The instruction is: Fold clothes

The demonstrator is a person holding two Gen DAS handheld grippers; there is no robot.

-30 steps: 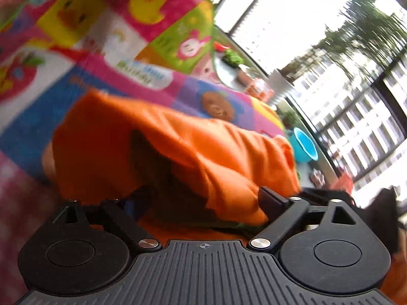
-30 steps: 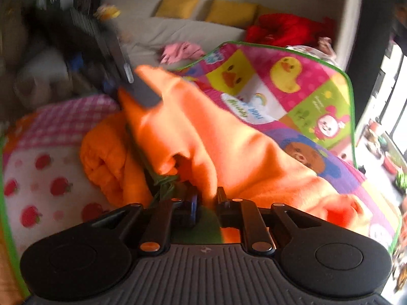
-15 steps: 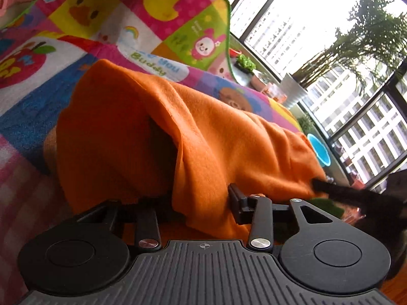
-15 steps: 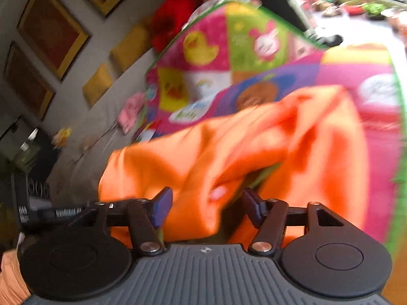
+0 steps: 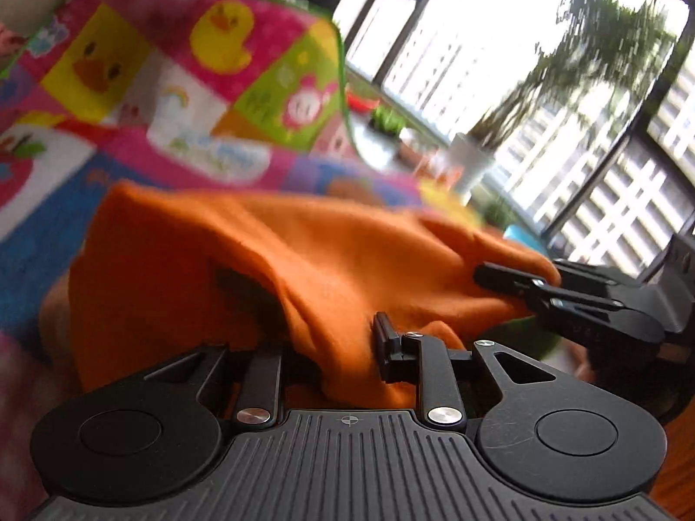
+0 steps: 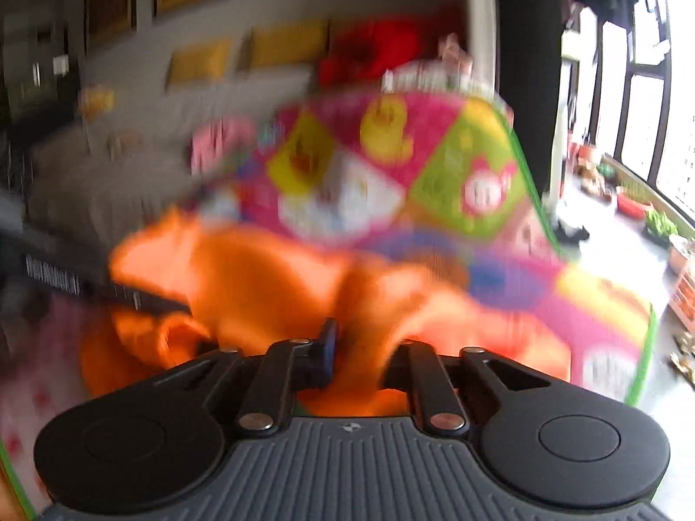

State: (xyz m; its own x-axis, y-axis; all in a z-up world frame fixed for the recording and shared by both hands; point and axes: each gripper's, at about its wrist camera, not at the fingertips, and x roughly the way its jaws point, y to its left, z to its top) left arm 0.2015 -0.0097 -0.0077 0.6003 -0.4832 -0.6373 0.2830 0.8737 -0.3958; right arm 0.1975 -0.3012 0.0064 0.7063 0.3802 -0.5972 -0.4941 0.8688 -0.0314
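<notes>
An orange garment (image 5: pixel 269 269) hangs bunched between both grippers over a colourful play mat (image 5: pixel 143 74). My left gripper (image 5: pixel 330 347) is shut on a fold of it; cloth covers its left finger. My right gripper (image 6: pixel 360 347) is shut on another part of the garment (image 6: pixel 269 278), with cloth bulging between its fingers. The right gripper also shows at the right of the left wrist view (image 5: pixel 512 280), gripping the cloth's far edge. The left gripper shows at the left of the right wrist view (image 6: pixel 143 299). The right wrist view is motion-blurred.
The mat (image 6: pixel 391 165) has duck and animal squares and a green border. A grey sofa (image 6: pixel 130 165) with yellow cushions and a red item stands behind. Large windows (image 5: pixel 586 108), potted plants and small items line the right side.
Both grippers have closed further on the orange garment. The right gripper has swung round to face the sofa, and the cloth is now stretched wider between the two grippers.
</notes>
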